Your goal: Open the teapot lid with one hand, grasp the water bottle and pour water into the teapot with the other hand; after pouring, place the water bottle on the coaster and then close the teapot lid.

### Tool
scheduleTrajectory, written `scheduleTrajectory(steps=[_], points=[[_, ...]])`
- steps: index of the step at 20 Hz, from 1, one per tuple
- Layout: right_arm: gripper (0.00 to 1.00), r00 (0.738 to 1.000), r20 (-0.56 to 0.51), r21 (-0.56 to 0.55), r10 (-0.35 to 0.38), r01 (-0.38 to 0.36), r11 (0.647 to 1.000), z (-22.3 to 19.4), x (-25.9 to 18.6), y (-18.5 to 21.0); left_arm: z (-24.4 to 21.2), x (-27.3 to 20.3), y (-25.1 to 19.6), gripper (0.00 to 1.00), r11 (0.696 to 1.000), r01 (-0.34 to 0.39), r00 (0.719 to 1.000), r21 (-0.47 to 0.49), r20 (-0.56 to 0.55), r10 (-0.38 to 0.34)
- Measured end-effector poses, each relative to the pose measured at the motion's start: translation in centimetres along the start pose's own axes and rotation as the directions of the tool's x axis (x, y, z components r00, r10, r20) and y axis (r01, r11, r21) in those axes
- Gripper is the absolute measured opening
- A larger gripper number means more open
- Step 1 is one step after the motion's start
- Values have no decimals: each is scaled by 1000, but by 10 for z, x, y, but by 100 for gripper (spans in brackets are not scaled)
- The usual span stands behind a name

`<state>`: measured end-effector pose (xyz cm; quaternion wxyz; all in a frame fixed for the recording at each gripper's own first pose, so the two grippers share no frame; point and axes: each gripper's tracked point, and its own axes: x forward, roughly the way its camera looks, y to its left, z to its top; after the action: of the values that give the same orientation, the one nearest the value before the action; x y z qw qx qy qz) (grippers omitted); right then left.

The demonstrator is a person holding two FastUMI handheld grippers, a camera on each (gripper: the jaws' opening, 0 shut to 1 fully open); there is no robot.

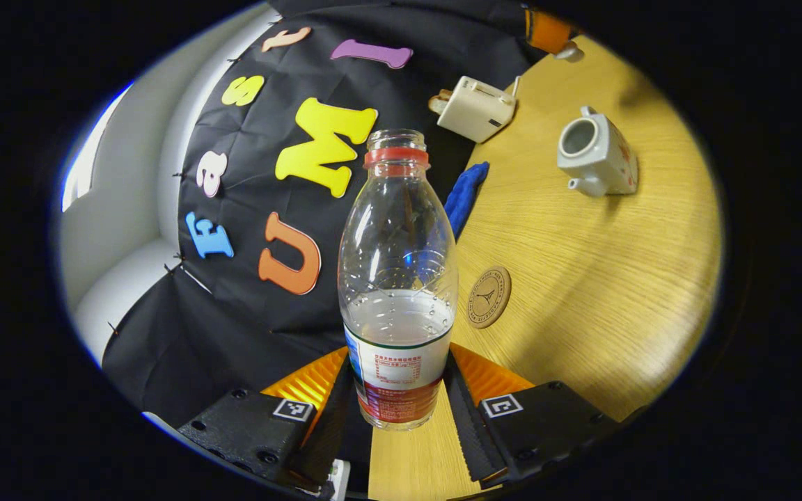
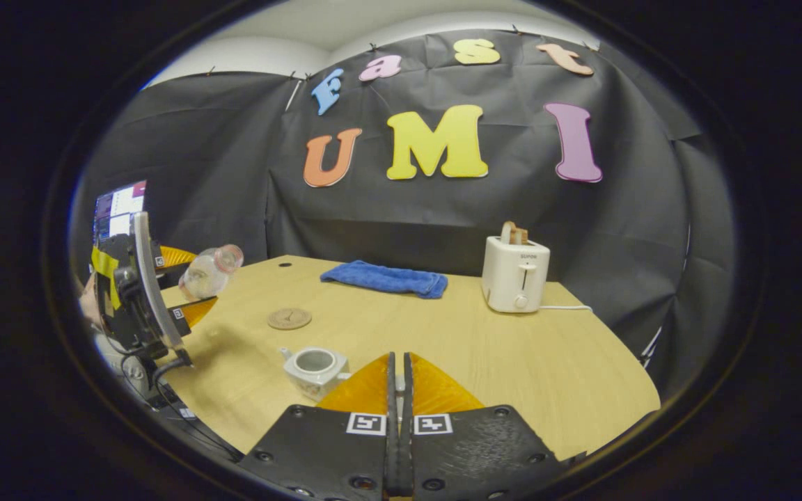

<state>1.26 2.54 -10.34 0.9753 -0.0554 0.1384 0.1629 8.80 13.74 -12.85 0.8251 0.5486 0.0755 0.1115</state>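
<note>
My left gripper (image 1: 401,390) is shut on the lower part of a clear water bottle (image 1: 397,278) with a red neck ring and no cap, about a third full. In the right gripper view the bottle (image 2: 209,273) hangs tilted over the table's left edge. The white teapot (image 1: 596,156) stands lidless on the wooden table; it also sits just left of my right gripper (image 2: 398,369). That gripper's fingers are pressed together. In the left gripper view the right gripper (image 1: 547,31) holds a small white lid (image 1: 569,51) above the table. A round cork coaster (image 1: 489,297) lies between bottle and teapot.
A white toaster (image 2: 516,275) with bread stands at the back right, its cord trailing right. A blue cloth (image 2: 387,278) lies along the back edge. A monitor (image 2: 119,209) and a person's hand are at the far left, beyond the table (image 2: 547,376).
</note>
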Motion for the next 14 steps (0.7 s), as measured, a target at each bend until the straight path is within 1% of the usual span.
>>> scheduleTrajectory(steps=[1,2,4,7,11,14], points=[[0,1000,-1,1,0,0,1000,-2,0,0,2,1,-2,76,1000,3,1000,19,2,-4],[0,1000,-4,3,-1,1,1000,-3,0,-1,3,1,0,73,999,0,1000,46,7,0],[0,1000,-4,9,-4,4,1000,-5,-2,-3,9,1,7,72,991,-28,999,127,24,25],[0,1000,-4,13,-5,5,1000,-7,-3,-4,23,6,10,72,969,-49,998,243,57,36],[0,1000,-3,22,-8,8,1000,-10,-6,-6,31,7,8,72,942,-58,996,331,77,34],[0,1000,-6,25,-6,6,1000,-14,-8,-6,37,9,7,72,907,-67,996,415,88,33]])
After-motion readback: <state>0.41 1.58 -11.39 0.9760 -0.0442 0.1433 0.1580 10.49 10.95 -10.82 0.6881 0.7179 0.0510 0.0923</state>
